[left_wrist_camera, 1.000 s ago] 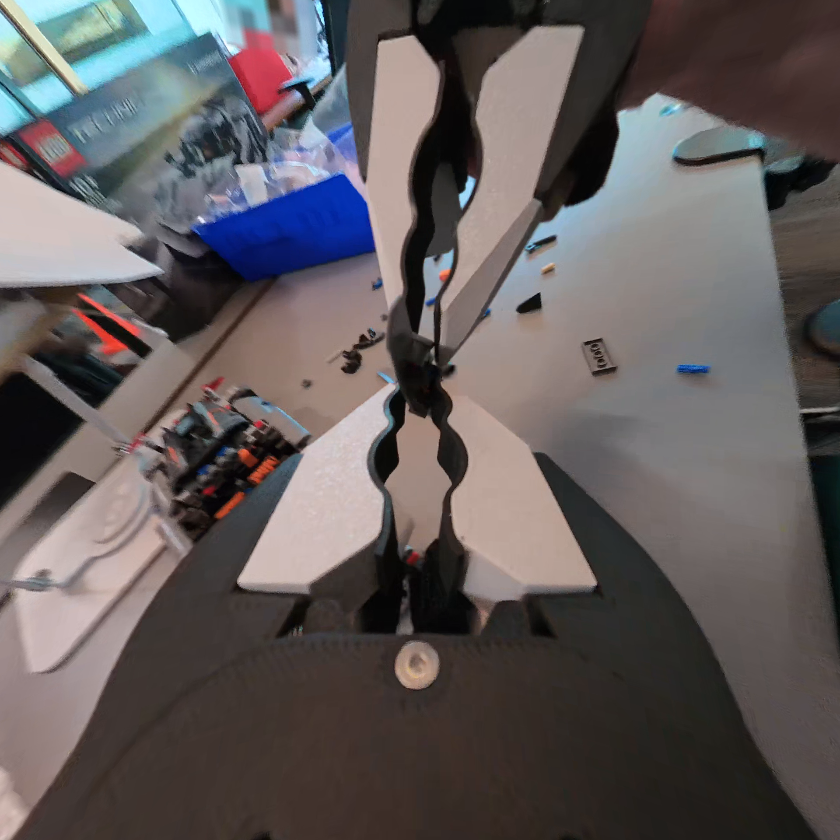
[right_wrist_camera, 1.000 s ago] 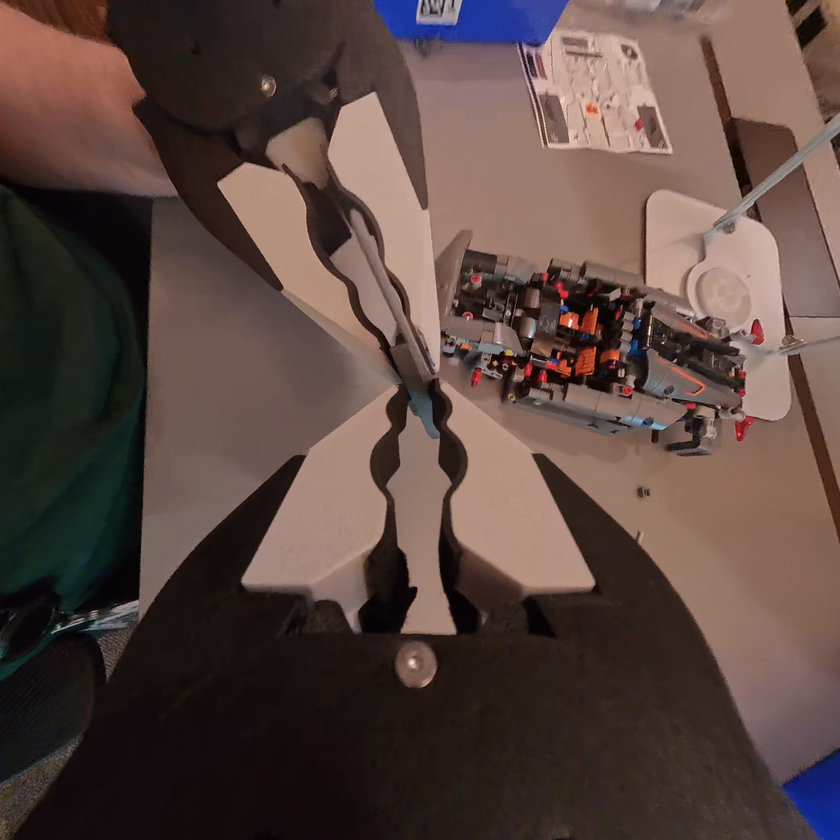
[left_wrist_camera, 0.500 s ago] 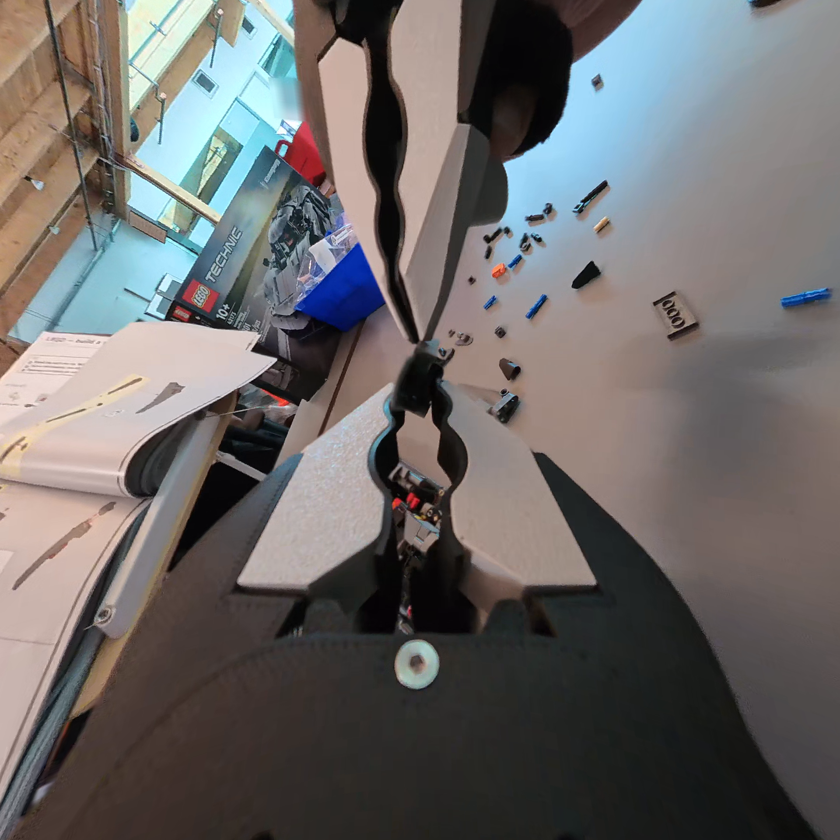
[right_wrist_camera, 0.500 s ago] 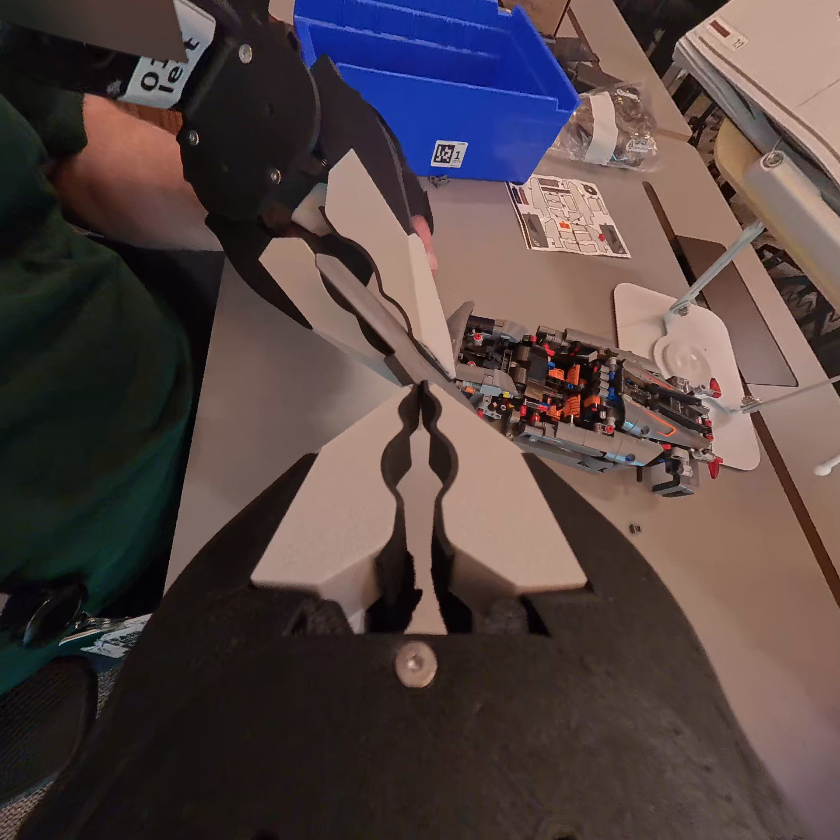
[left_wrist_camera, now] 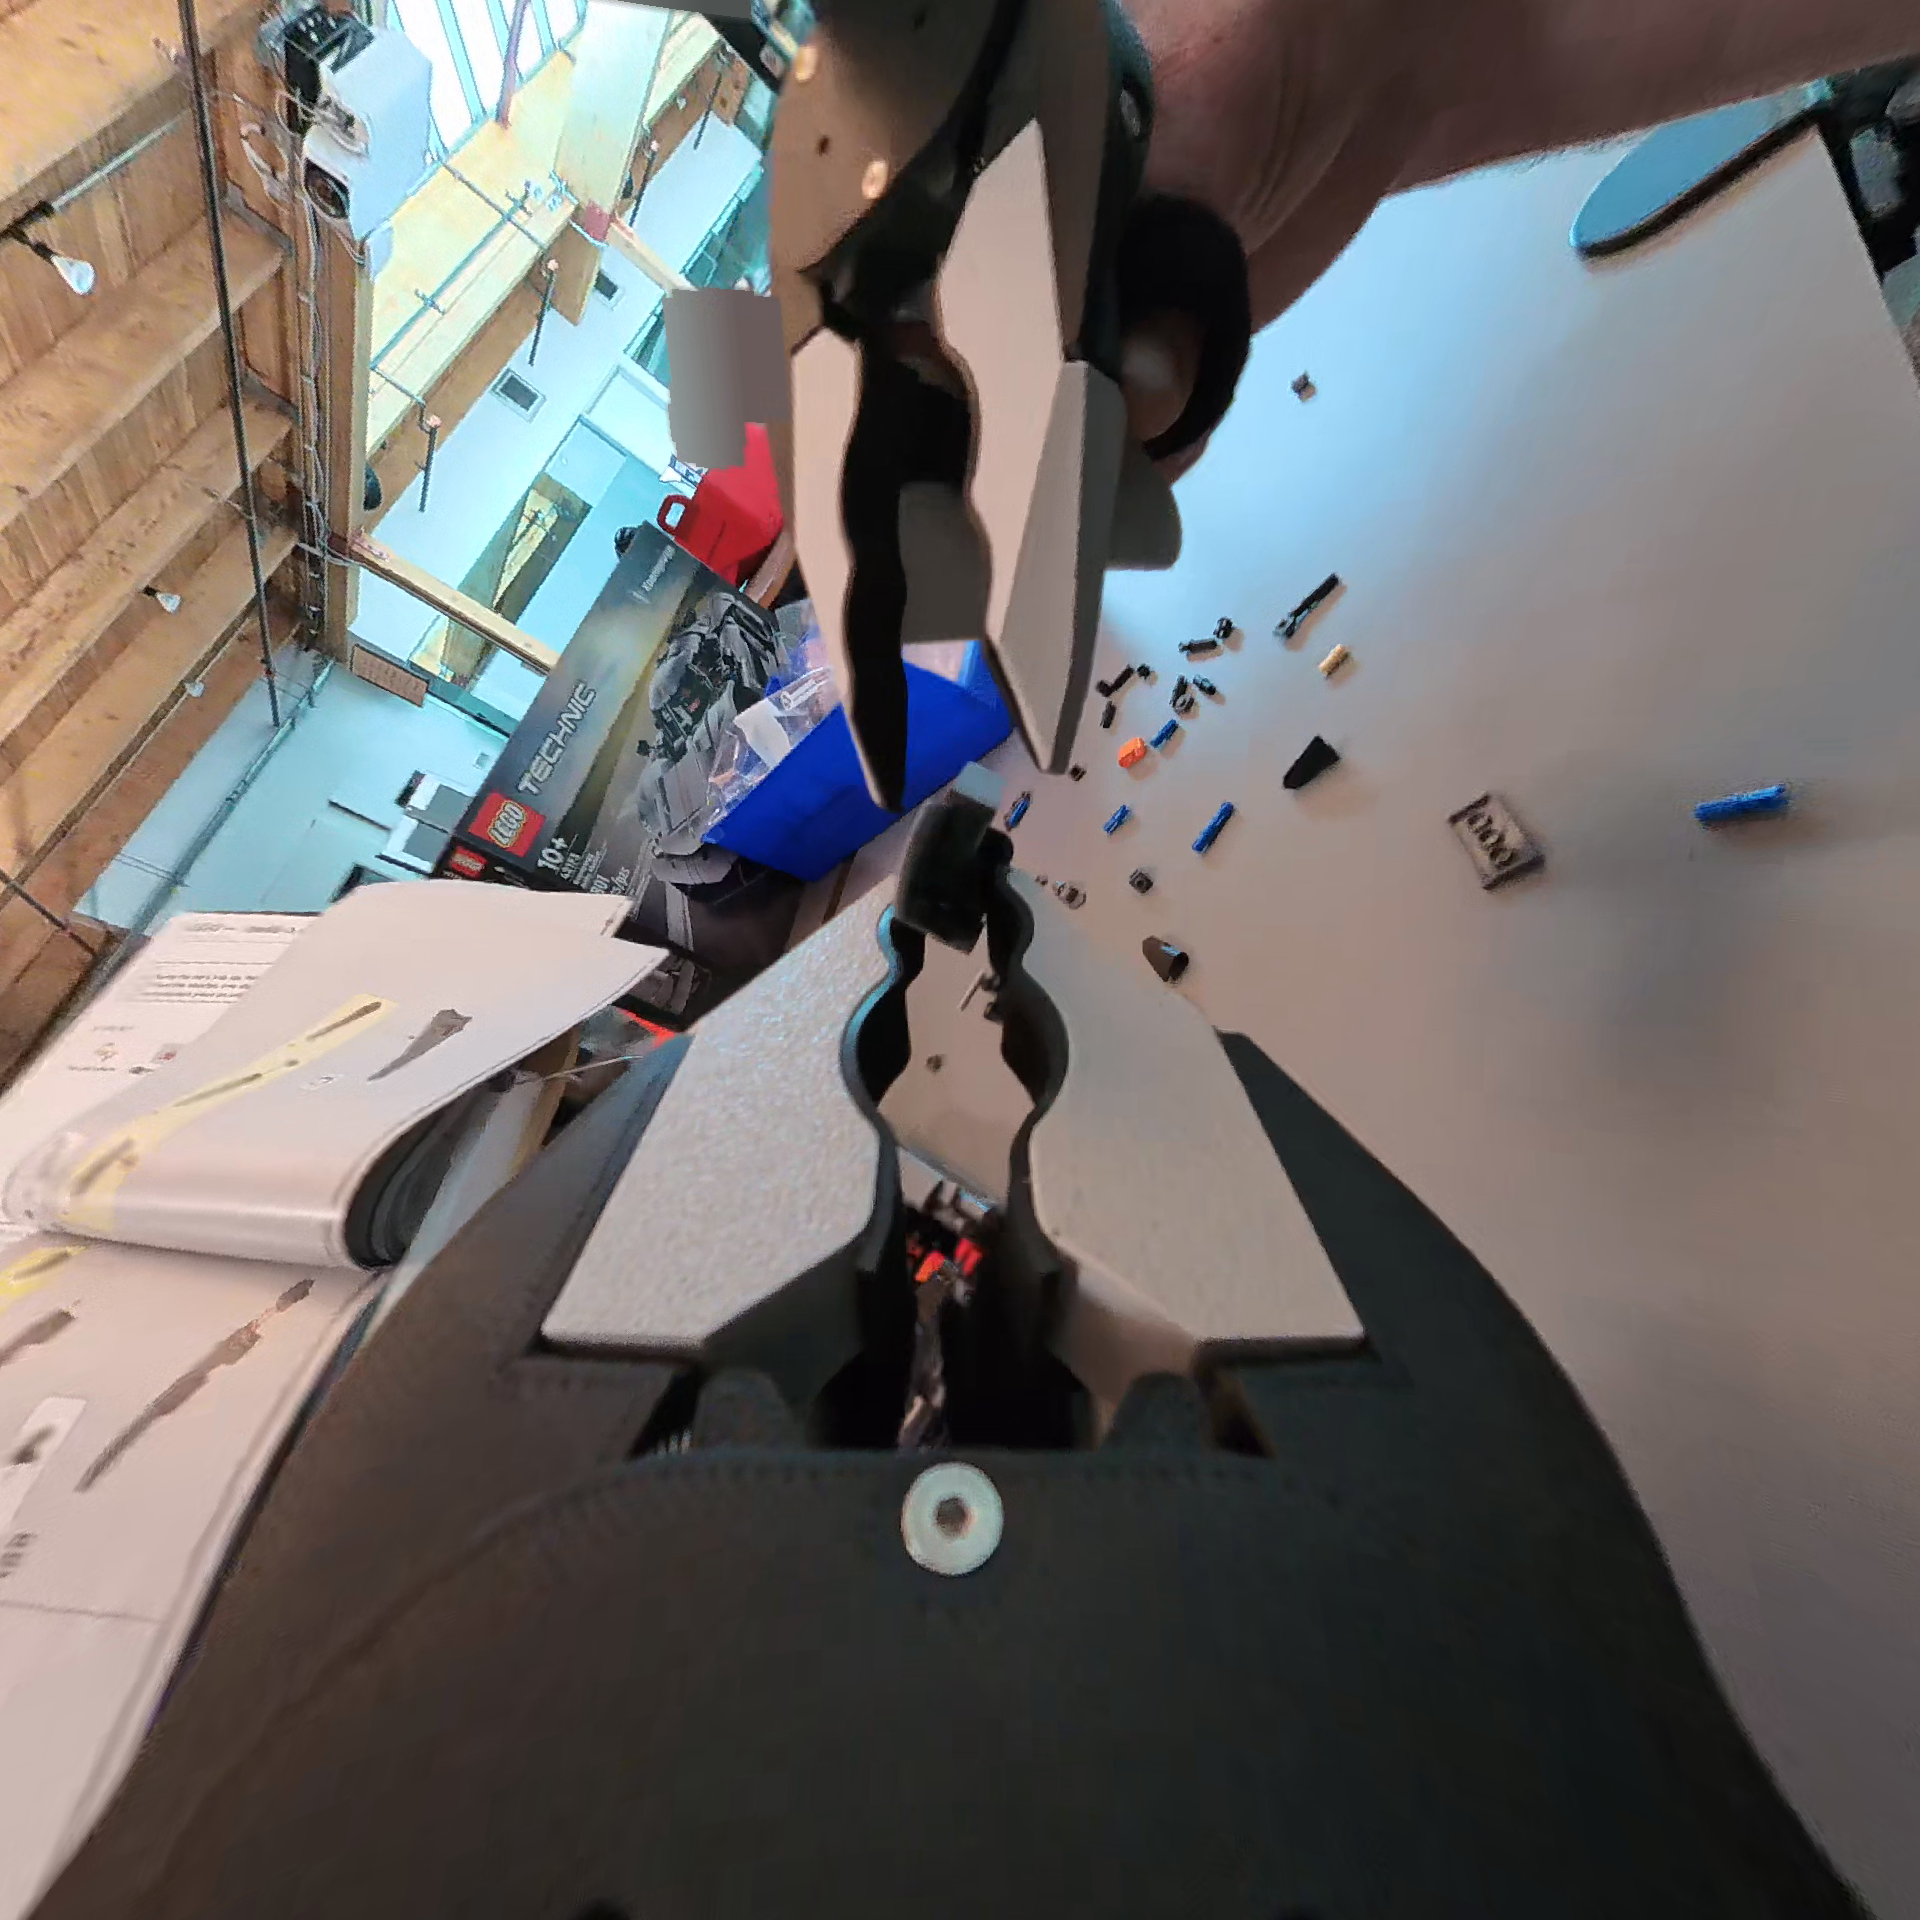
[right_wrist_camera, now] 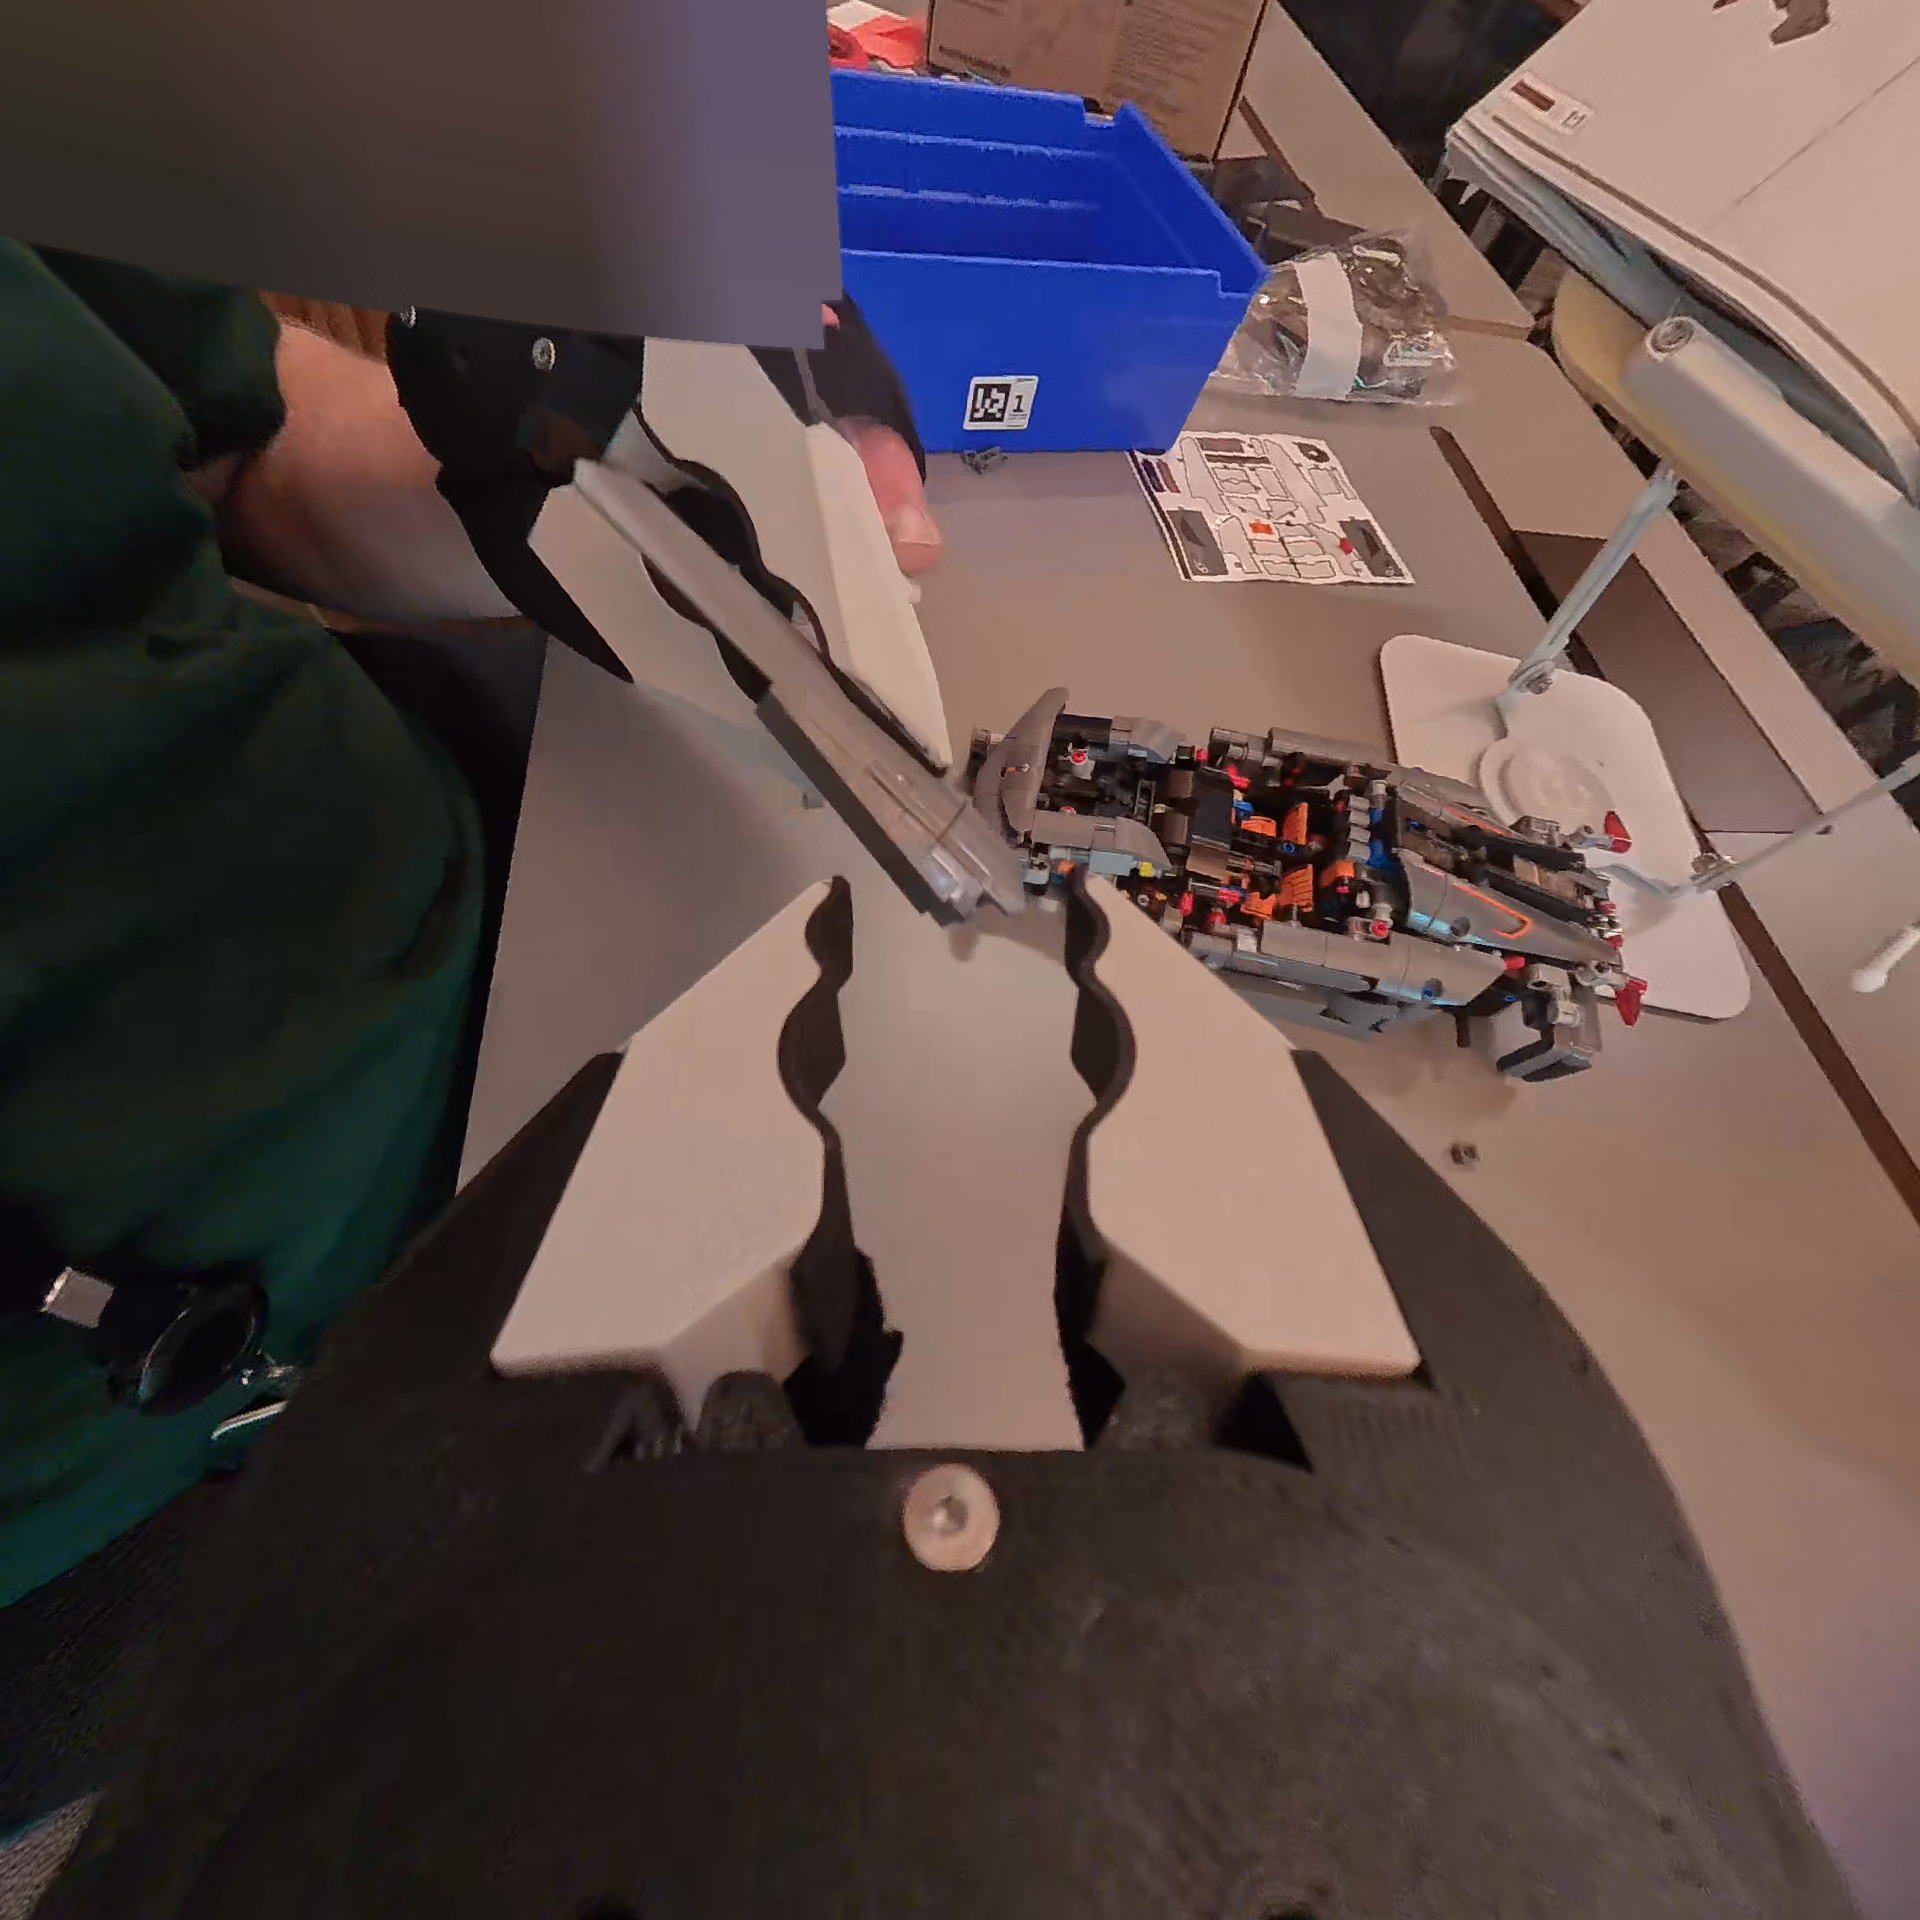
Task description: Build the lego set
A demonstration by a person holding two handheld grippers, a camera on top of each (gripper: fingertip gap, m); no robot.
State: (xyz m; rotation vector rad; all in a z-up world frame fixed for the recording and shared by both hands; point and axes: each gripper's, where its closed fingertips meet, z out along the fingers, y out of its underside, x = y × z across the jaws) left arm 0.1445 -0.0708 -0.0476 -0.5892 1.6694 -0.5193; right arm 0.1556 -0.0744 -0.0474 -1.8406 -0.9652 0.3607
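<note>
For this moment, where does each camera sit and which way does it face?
Left wrist view: on the left gripper, facing across the grey table and its loose pieces; a forearm shows.
Right wrist view: on the right gripper, looking down at the half-built car; a green sleeve and forearm show.
Shared: each shows the other gripper, the grey piece in the left's jaws, and the blue bin.

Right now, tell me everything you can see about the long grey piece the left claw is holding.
The long grey lego piece looks like a flat, slim plastic bar with a paler end. The left claw is shut on it, the bar running lengthwise between its fingers, its tip sticking out. It is held tilted above the table, its tip just before the open right claw, apart from it, near the lego car.
</note>
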